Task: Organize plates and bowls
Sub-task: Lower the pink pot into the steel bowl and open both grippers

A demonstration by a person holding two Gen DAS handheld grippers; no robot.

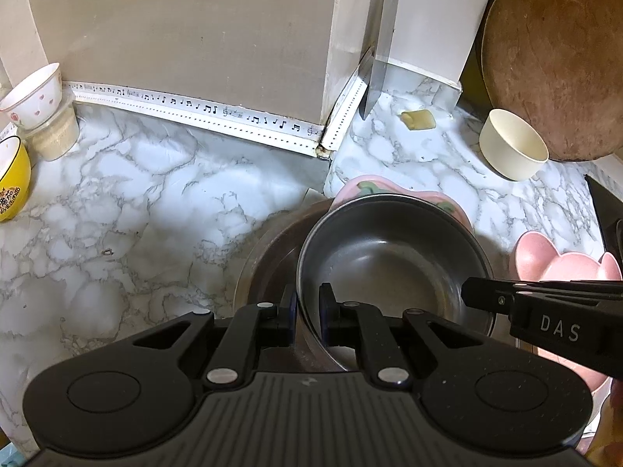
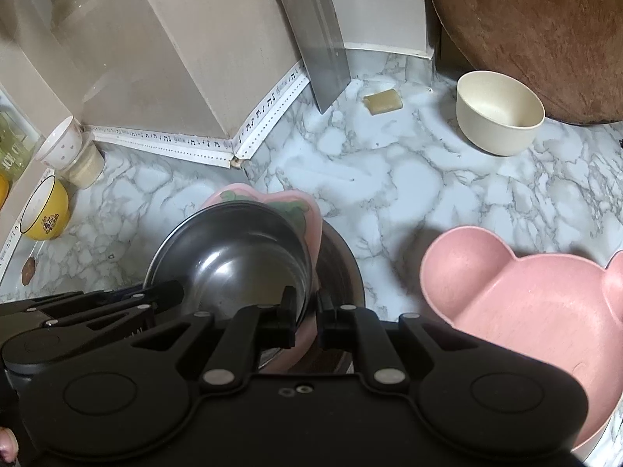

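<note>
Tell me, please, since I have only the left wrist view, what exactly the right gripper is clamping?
Observer: The right gripper is shut on the rim of the steel bowl, with one finger inside the bowl. The edge of the pink plate beneath it seems to run into the same gap.
Operator: Is the pink bear-shaped bowl empty? I see only part of it.
Observer: Yes, the bear-shaped bowl shows a bare inside.
Operator: Is there anything near the yellow bowl that I miss?
Observer: A small brown round thing lies on the counter, just nearer the camera than the yellow bowl.
</note>
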